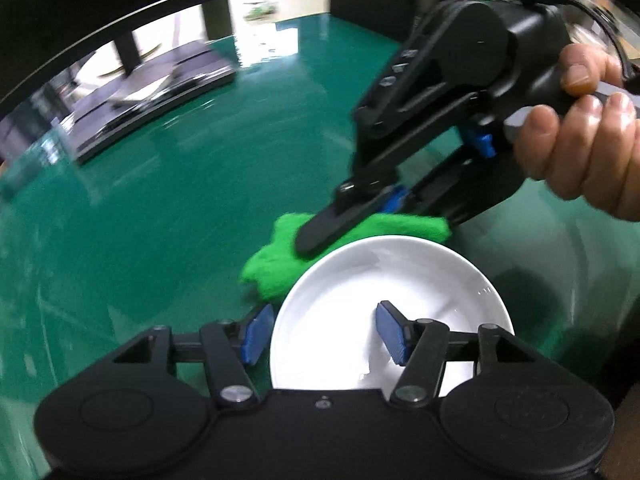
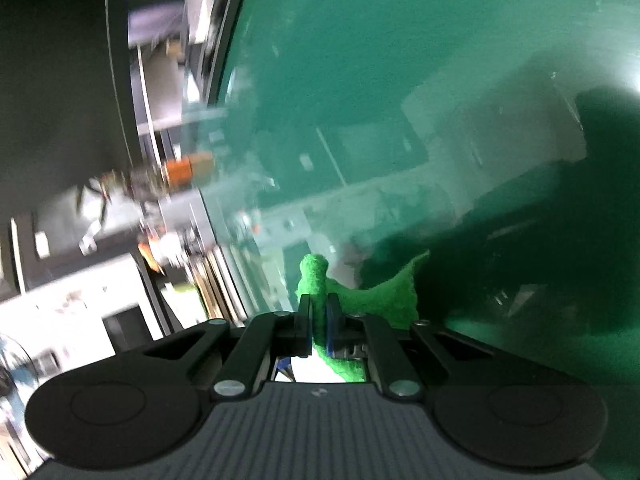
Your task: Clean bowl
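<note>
Fuzzy green cloth (image 1: 280, 264) beside glossy round white bowl (image 1: 384, 300).

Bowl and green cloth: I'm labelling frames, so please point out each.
bowl (image 1: 344, 280): left wrist view, on its white inner wall.
green cloth (image 1: 272, 268): left wrist view, on the bunched part lying left of the bowl's rim.

Glossy green tabletop (image 1: 160, 200), blurred bright room beyond.
</note>
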Available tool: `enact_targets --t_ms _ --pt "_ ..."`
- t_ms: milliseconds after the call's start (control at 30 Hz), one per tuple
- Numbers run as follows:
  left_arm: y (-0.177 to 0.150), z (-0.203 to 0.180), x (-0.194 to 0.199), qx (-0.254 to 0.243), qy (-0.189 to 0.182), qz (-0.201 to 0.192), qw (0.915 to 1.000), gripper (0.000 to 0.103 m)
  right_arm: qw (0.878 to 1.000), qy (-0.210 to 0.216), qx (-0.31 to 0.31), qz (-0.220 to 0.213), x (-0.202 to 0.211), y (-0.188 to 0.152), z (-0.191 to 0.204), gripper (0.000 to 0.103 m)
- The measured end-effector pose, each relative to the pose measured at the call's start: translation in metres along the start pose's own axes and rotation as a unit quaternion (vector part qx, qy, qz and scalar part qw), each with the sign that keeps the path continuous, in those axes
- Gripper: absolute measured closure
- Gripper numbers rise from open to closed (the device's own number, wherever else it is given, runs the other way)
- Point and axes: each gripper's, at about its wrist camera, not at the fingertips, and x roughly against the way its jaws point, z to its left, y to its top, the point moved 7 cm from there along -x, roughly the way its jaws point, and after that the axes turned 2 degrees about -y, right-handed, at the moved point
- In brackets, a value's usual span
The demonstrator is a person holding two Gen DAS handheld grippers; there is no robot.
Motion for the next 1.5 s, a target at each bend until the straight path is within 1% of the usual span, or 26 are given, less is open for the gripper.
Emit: enact_targets --t_ms 67,167,233,267,300,333,367,400,467,533,567,733,833,933,1033,1133,1233,1333,1500 --pt "-0.001 -0.001 -0.001 -0.005 0.000 0.005 1.0000 0.037 0.999 0.016 -0.027 -0.018 0.014 -0.005 -0.015 0.096" --pt "-0.004 -0.001 0.000 -0.006 0.006 0.012 0.9999 0.037 0.998 0.023 -0.055 -0.031 0.022 -0.010 -0.032 0.095" --pt "-0.009 -0.001 0.003 0.012 0.016 0.013 0.9997 0.037 0.997 0.027 -0.065 -0.032 0.025 -0.012 -0.039 0.095" --pt "-0.013 0.000 0.005 0.029 0.019 0.012 0.9993 0.037 0.997 0.028 -0.066 -0.031 0.025 -0.012 -0.040 0.095" --pt "-0.016 0.000 0.008 0.047 0.023 0.012 0.9986 0.033 0.997 0.027 -0.064 -0.029 0.025 -0.012 -0.039 0.095" --pt "-0.020 0.000 0.011 0.064 0.028 0.010 0.9975 0.026 0.997 0.025 -0.063 -0.027 0.024 -0.012 -0.039 0.095" --pt "-0.025 0.000 0.014 0.081 0.038 0.007 0.9960 0.024 0.998 0.023 -0.060 -0.023 0.023 -0.010 -0.038 0.095" --pt "-0.029 0.000 0.017 0.095 0.046 0.004 0.9944 0.025 0.998 0.020 -0.056 -0.019 0.021 -0.009 -0.036 0.095" --pt "-0.031 0.000 0.020 0.113 0.045 0.004 0.9926 0.043 0.999 0.009 -0.042 -0.006 0.013 -0.006 -0.029 0.095" --pt "-0.033 0.001 0.022 0.130 0.045 0.003 0.9905 0.078 1.000 -0.002 -0.026 0.010 0.006 -0.003 -0.020 0.095" --pt "-0.033 0.001 0.023 0.137 0.045 0.003 0.9895 0.080 1.000 -0.006 -0.018 0.016 0.002 -0.002 -0.015 0.095" --pt "-0.028 0.003 0.022 0.138 0.045 0.002 0.9894 0.080 0.998 -0.014 0.027 0.049 -0.023 -0.004 0.016 0.095" --pt "-0.024 0.005 0.019 0.124 0.039 0.001 0.9915 0.079 0.998 -0.008 0.043 0.046 -0.027 -0.007 0.027 0.095" --pt "-0.019 0.005 0.014 0.102 0.032 0.001 0.9942 0.077 0.999 0.004 0.028 0.025 -0.013 -0.006 0.019 0.095" --pt "-0.013 0.003 0.010 0.074 0.024 0.001 0.9970 0.075 1.000 0.008 -0.001 -0.009 0.011 -0.003 0.000 0.095" --pt "-0.012 0.002 0.008 0.059 0.017 0.000 0.9981 0.074 0.999 0.008 -0.029 -0.028 0.031 -0.005 -0.020 0.095" --pt "-0.010 0.000 0.007 0.050 0.014 -0.001 0.9986 0.074 0.999 0.004 -0.035 -0.031 0.036 -0.004 -0.025 0.095" --pt "-0.012 -0.001 0.008 0.052 0.015 -0.006 0.9985 0.073 1.000 -0.001 -0.020 -0.021 0.024 0.001 -0.013 0.095" --pt "-0.012 -0.001 0.009 0.068 0.023 -0.009 0.9974 0.073 0.999 -0.008 0.025 0.020 -0.012 0.003 0.018 0.095"
